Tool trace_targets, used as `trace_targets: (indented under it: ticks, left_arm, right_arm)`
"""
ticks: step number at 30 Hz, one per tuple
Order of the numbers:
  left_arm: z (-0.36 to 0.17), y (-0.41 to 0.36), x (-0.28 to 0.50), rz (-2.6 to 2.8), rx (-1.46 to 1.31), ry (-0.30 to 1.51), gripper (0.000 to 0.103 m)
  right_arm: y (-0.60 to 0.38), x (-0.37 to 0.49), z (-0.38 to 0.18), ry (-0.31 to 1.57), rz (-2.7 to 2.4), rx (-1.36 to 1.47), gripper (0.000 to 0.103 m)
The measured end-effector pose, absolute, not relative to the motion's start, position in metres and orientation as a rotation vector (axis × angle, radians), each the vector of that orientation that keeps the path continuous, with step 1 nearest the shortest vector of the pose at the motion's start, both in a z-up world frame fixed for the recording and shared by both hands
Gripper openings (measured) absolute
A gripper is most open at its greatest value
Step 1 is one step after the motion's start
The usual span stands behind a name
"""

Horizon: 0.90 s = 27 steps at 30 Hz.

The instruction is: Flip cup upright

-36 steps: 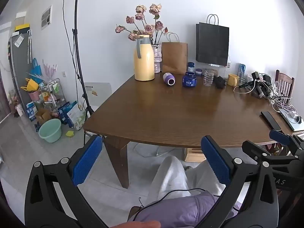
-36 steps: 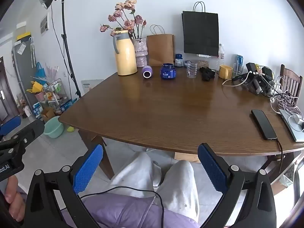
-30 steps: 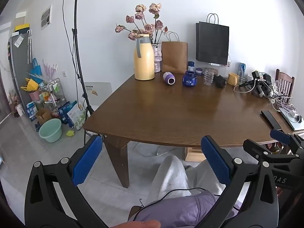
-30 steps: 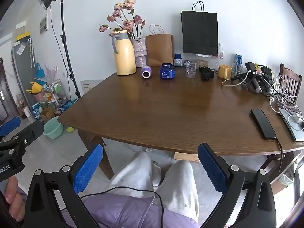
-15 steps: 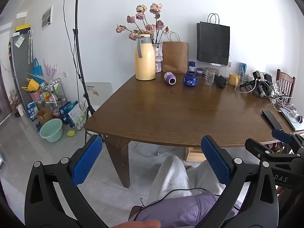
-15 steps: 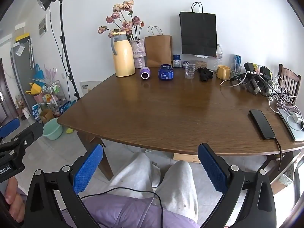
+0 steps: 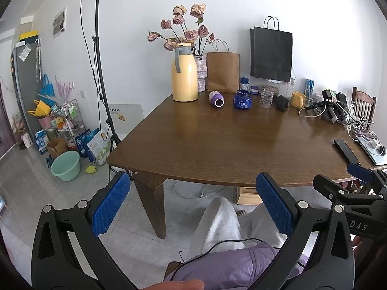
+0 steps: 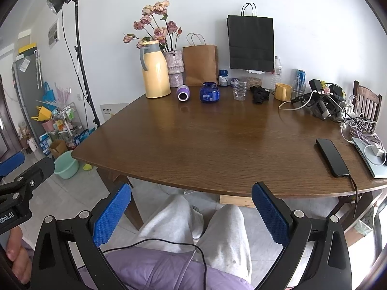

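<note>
A small purple cup (image 7: 216, 98) lies on its side at the far side of the brown table (image 7: 229, 142), its mouth facing me, between a yellow jug and a blue jar. It also shows in the right wrist view (image 8: 183, 93). My left gripper (image 7: 192, 195) is open and empty, held low in front of the table's near edge. My right gripper (image 8: 191, 200) is open and empty too, over my lap, far from the cup.
On the table's far side stand a yellow jug (image 7: 184, 72), a blue jar (image 7: 242, 99), a stack of clear glasses (image 7: 266, 96), a yellow mug (image 7: 297, 99) and paper bags (image 7: 223, 72). A phone (image 8: 332, 157), a laptop and cables lie at the right. A light stand (image 7: 99, 55) stands left.
Both grippers have drifted slightly; the view has shifted a little. The cup has not moved.
</note>
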<state>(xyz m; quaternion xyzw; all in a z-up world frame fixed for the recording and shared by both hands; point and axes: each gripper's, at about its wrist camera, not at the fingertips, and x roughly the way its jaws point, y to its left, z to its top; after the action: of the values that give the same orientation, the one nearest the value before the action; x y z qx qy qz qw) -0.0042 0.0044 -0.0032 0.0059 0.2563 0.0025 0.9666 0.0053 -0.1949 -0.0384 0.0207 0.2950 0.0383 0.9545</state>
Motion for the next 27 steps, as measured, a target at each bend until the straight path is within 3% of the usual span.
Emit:
trace_targets:
  ticks: [27]
  left_arm:
    - [-0.0074,0.0019,-0.0009,0.01,0.015,0.527,0.103]
  right_arm:
    - [-0.1957,0.0054,-0.0385,0.597,0.072,0.044,0.102]
